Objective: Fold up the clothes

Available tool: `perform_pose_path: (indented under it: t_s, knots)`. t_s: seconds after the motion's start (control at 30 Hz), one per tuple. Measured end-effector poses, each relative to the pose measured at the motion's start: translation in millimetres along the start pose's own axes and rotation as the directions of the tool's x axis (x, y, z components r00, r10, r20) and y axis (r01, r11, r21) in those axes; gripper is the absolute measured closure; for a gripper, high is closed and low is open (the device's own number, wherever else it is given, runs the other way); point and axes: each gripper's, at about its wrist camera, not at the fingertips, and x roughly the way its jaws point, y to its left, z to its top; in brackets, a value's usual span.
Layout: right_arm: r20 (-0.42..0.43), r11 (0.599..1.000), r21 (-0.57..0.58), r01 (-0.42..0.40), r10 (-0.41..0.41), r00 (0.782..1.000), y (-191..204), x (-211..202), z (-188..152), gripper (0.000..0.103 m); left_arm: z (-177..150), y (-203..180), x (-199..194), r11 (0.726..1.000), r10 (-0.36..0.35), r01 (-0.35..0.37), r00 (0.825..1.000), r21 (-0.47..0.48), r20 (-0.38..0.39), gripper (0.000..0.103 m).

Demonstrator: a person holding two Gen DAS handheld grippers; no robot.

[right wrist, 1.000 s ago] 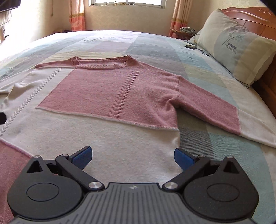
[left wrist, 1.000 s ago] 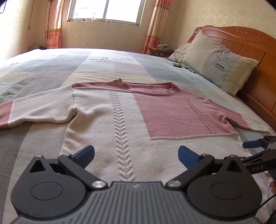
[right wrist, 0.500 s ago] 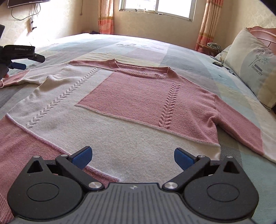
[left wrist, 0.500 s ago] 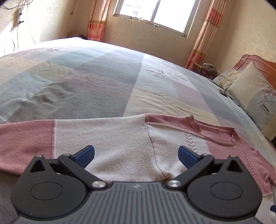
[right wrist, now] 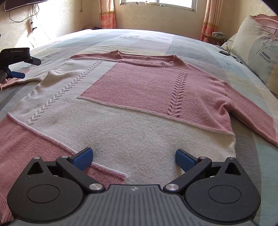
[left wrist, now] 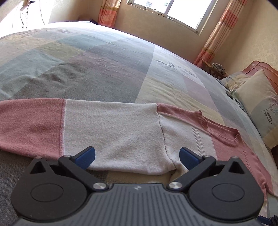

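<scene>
A pink and cream knit sweater [right wrist: 139, 97] lies flat, front up, on the bed, sleeves spread out. My left gripper [left wrist: 137, 156] is open and empty, low over the sweater's cream and pink left sleeve [left wrist: 107, 128] near the armpit. It also shows at the far left of the right wrist view [right wrist: 15, 64]. My right gripper [right wrist: 133, 157] is open and empty, low over the cream lower body of the sweater near the hem.
The bed has a pastel patchwork cover [left wrist: 104, 66]. Pillows [right wrist: 257, 52] lean on a wooden headboard [left wrist: 260, 69] at the right. A small dark object [right wrist: 225, 52] lies by the pillows. A window [right wrist: 156, 3] and curtains stand beyond.
My left gripper has swung left from the sweater's body and come down close over the left sleeve. My right gripper has shifted left along the hem.
</scene>
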Motion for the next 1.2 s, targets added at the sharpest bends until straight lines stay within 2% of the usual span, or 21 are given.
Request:
perform_pose_path:
  t_s: [0.1,0.23,0.33,0.4,0.47,0.57,0.67,0.83,0.93,1.0,1.07,1.2]
  knots:
    - [0.005,1.0,0.001,0.007,-0.007,1.0,1.0,1.2,-0.1,0.0,-0.7,-21.4,6.5,0.993,-0.119,0.119,0.993,-0.023,-0.022,0.001]
    - [0.012,1.0,-0.003,0.015,-0.015,1.0,2.2,2.0,-0.6,0.0,-1.5,-49.9,15.1,0.96,-0.276,0.273,0.96,-0.058,-0.048,0.001]
    - [0.015,1.0,-0.005,0.013,-0.013,1.0,1.8,1.8,-1.3,0.0,-11.5,-73.6,25.0,0.948,-0.317,0.316,0.944,-0.027,-0.094,0.001]
    - [0.015,1.0,-0.009,0.011,-0.011,1.0,1.7,1.4,-1.4,0.0,-17.2,-83.4,30.6,0.951,-0.307,0.309,0.945,0.003,-0.109,0.001]
    - [0.014,1.0,-0.01,0.01,-0.01,1.0,1.4,0.9,-1.5,0.0,-21.9,-85.0,37.9,0.967,-0.251,0.255,0.961,0.023,-0.114,0.001]
    - [0.011,1.0,-0.015,0.009,-0.008,1.0,1.2,0.3,-1.5,0.0,-29.4,-75.8,51.2,0.975,-0.22,0.223,0.963,-0.002,-0.152,0.001]
    - [0.008,1.0,-0.018,0.005,-0.004,1.0,0.6,0.1,-1.2,0.0,-35.2,-81.7,49.3,0.976,-0.191,0.203,0.972,0.076,-0.138,0.001]
    - [0.007,1.0,-0.024,0.006,-0.005,1.0,1.2,0.5,-1.4,0.0,-46.0,-97.4,43.1,0.967,-0.103,0.131,0.985,0.218,-0.136,0.001]
    - [0.008,1.0,-0.024,0.005,-0.005,1.0,0.9,0.4,-1.7,0.0,-47.3,-104.5,32.0,0.971,-0.093,0.123,0.984,0.203,-0.153,0.001]
    - [0.008,1.0,-0.025,0.007,-0.007,1.0,1.1,0.3,-1.6,0.0,-49.8,-112.6,21.7,0.961,-0.152,0.182,0.976,0.207,-0.155,0.001]
    - [0.006,1.0,-0.025,0.009,-0.009,1.0,1.9,0.6,-1.2,0.0,-55.8,-121.1,18.2,0.948,-0.168,0.204,0.973,0.243,-0.159,0.001]
    - [0.008,1.0,-0.024,0.01,-0.01,1.0,2.3,1.0,-1.7,0.0,-68.1,-121.2,31.7,0.951,-0.127,0.184,0.965,0.248,-0.228,0.001]
